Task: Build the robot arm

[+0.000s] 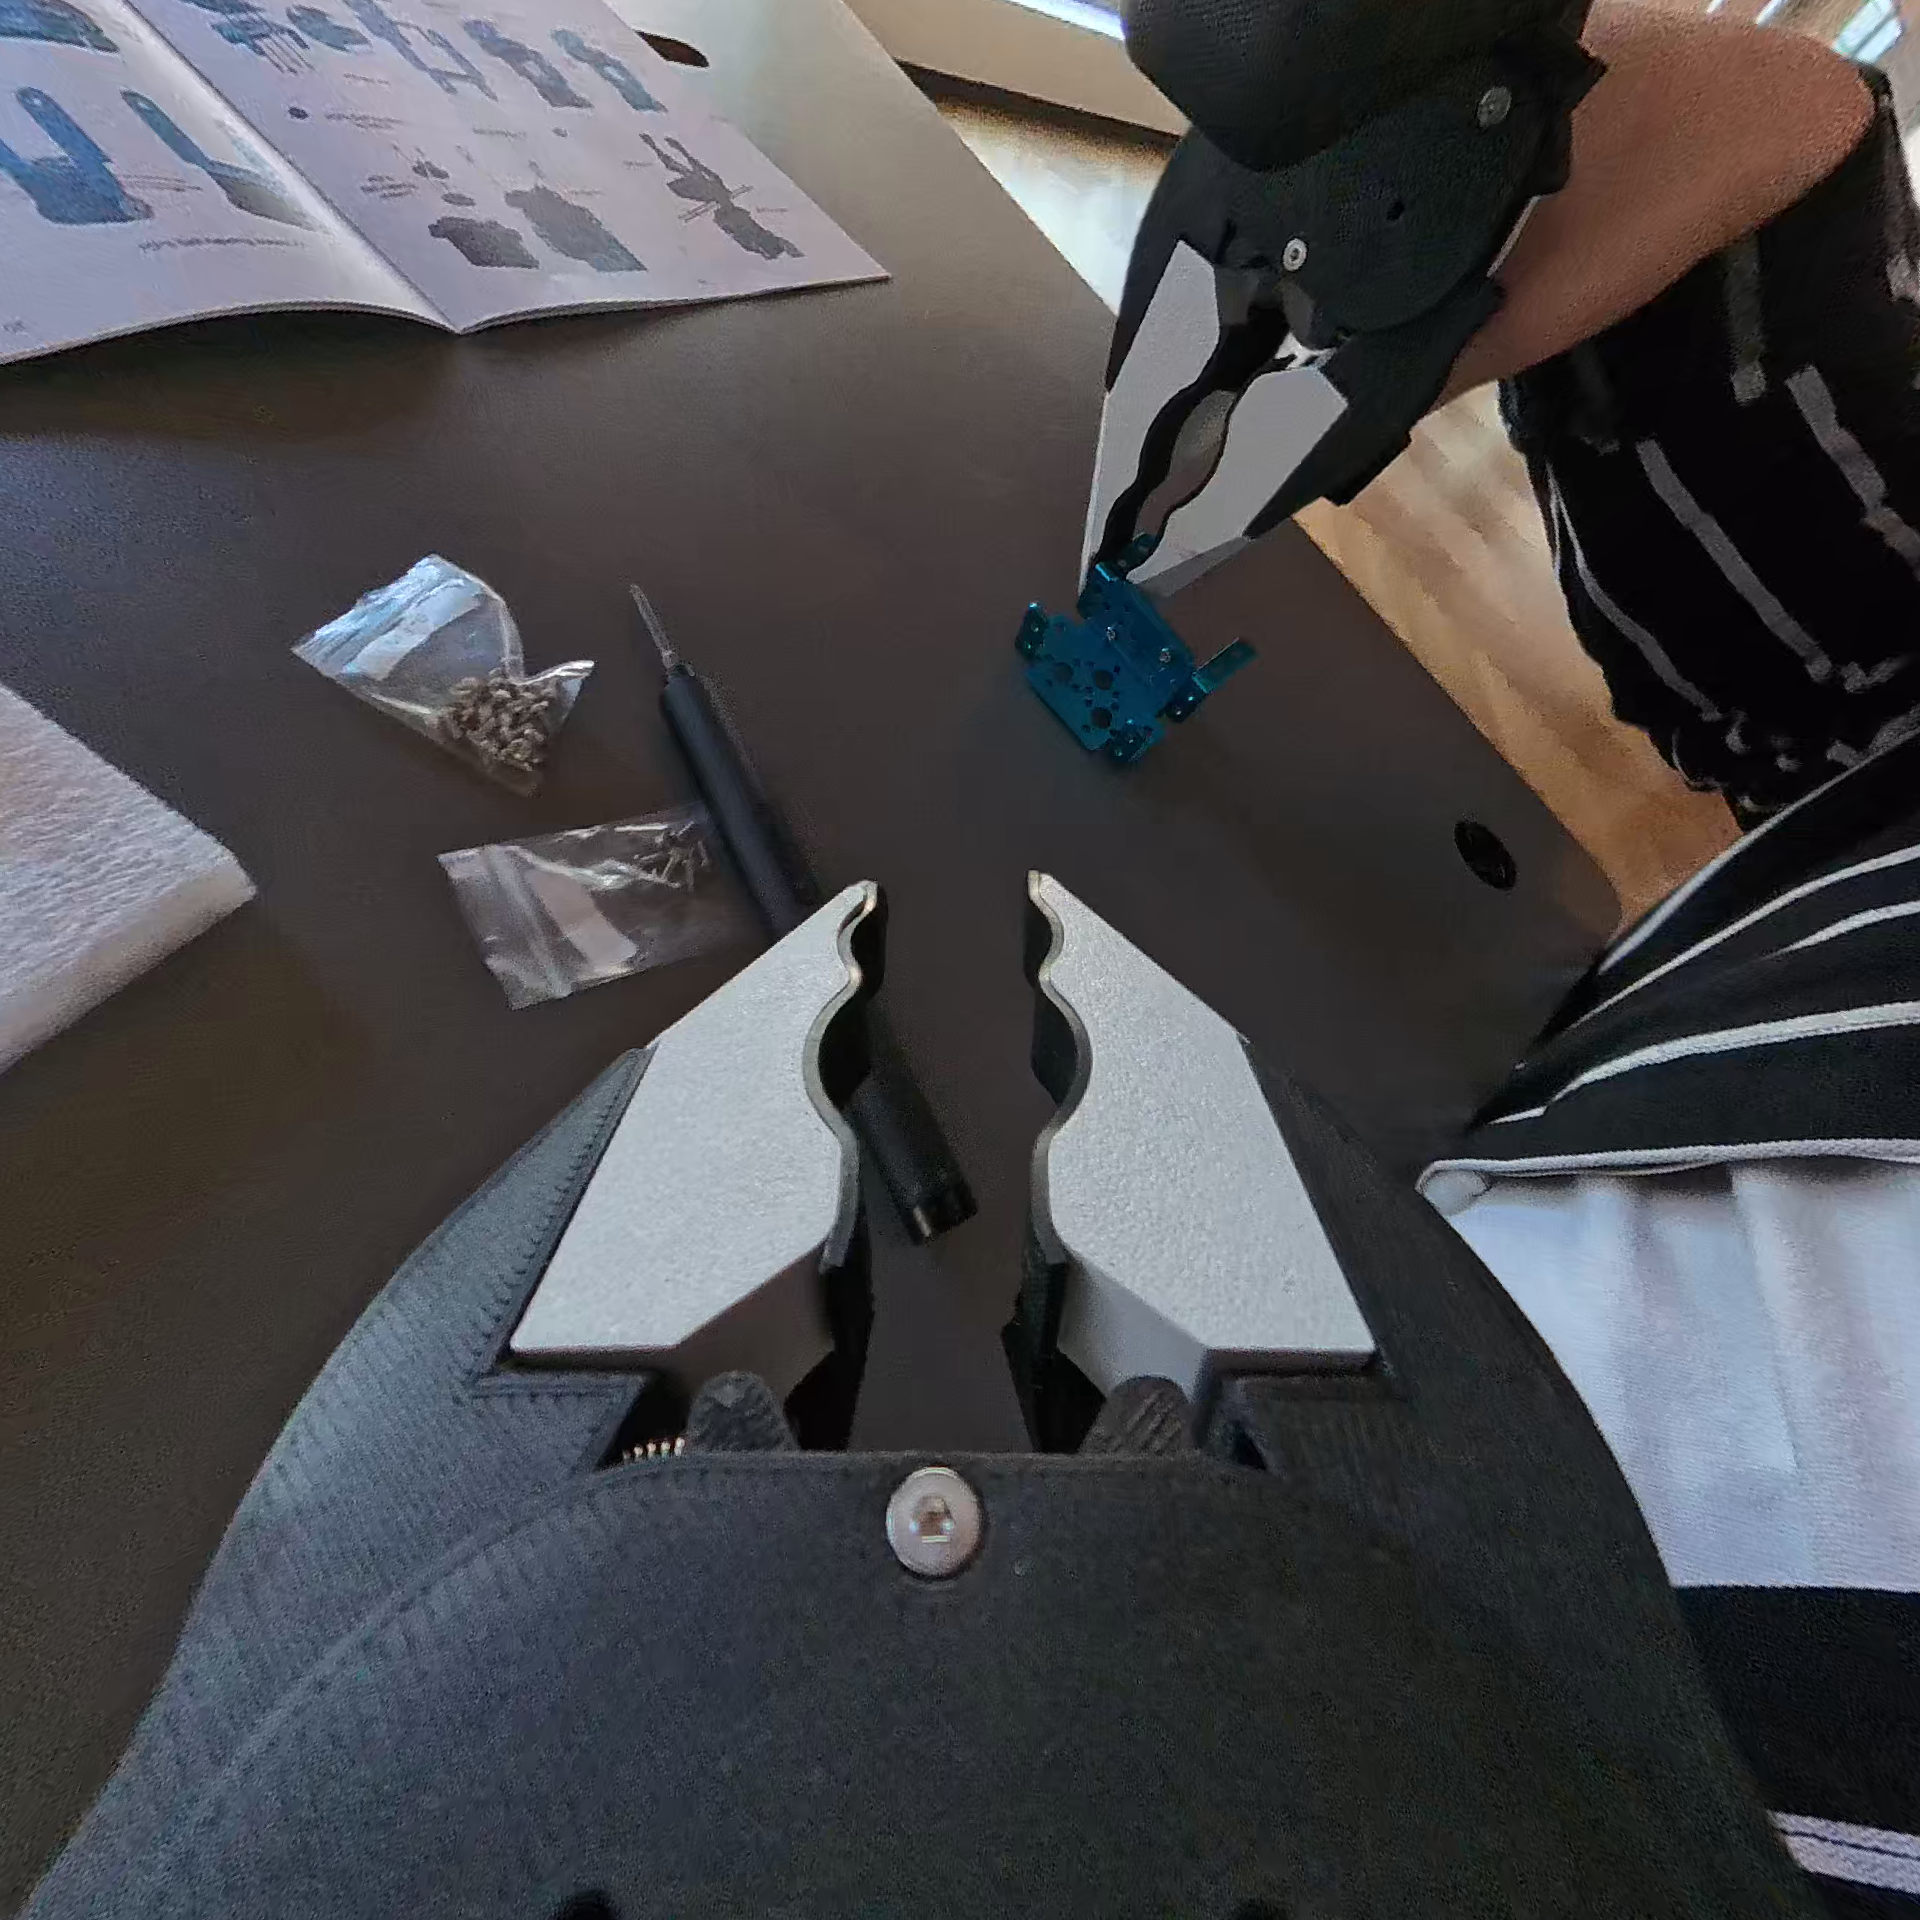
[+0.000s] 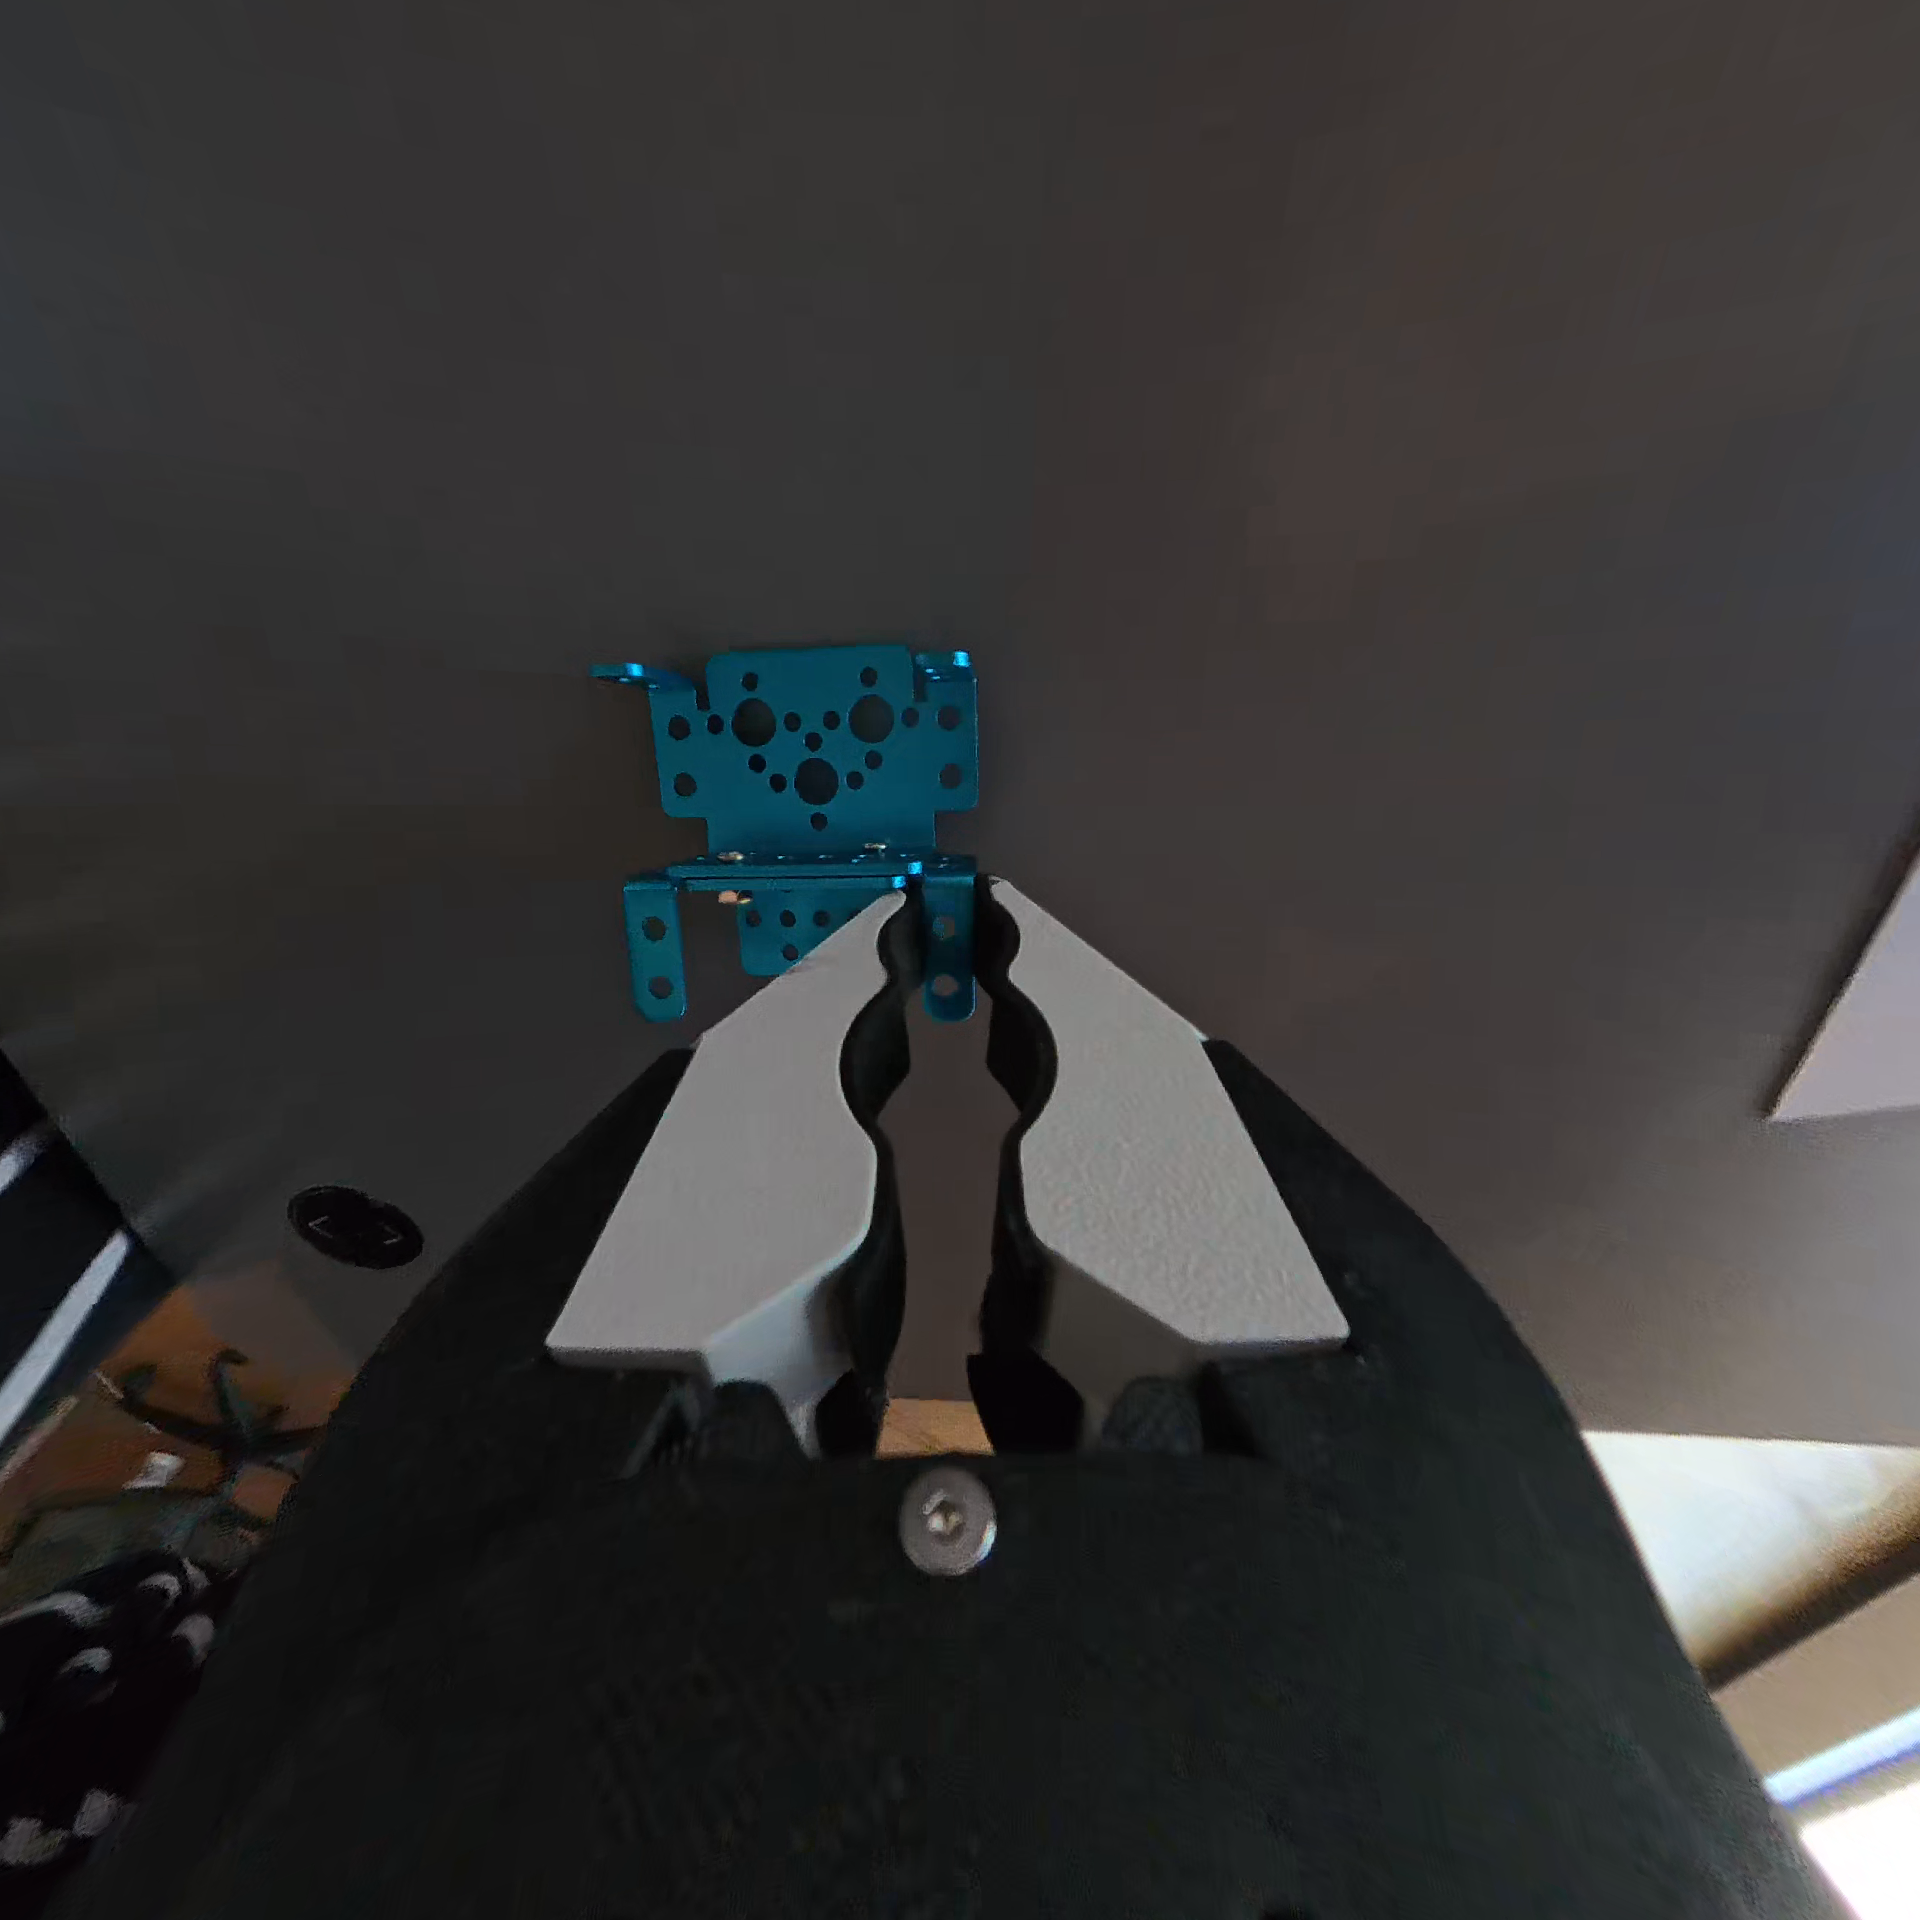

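Dark matte table (image 1: 935,436), wood floor (image 1: 1455,582) beyond its 2 o'clock edge. Open booklet (image 1: 416,156) at 11, white foam sheet (image 1: 83,862) at 9. Two screw bags (image 1: 468,675) and a black screwdriver (image 1: 727,790) at 10, shaft under the left finger. Left gripper (image 1: 951,904) parted, empty. Right gripper (image 2: 945,894) pinched narrow on the blue bracket (image 2: 810,769), at 12 on the table.

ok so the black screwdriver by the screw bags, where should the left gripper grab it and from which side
Probably the thick handle of the black screwdriver, from above. It lies flat on the dark table, so the fingers should straddle it across its length. The thin tip offers little to hold, and one screw bag lies against its left side. The left gripper is open, with the butt end between its fingers.
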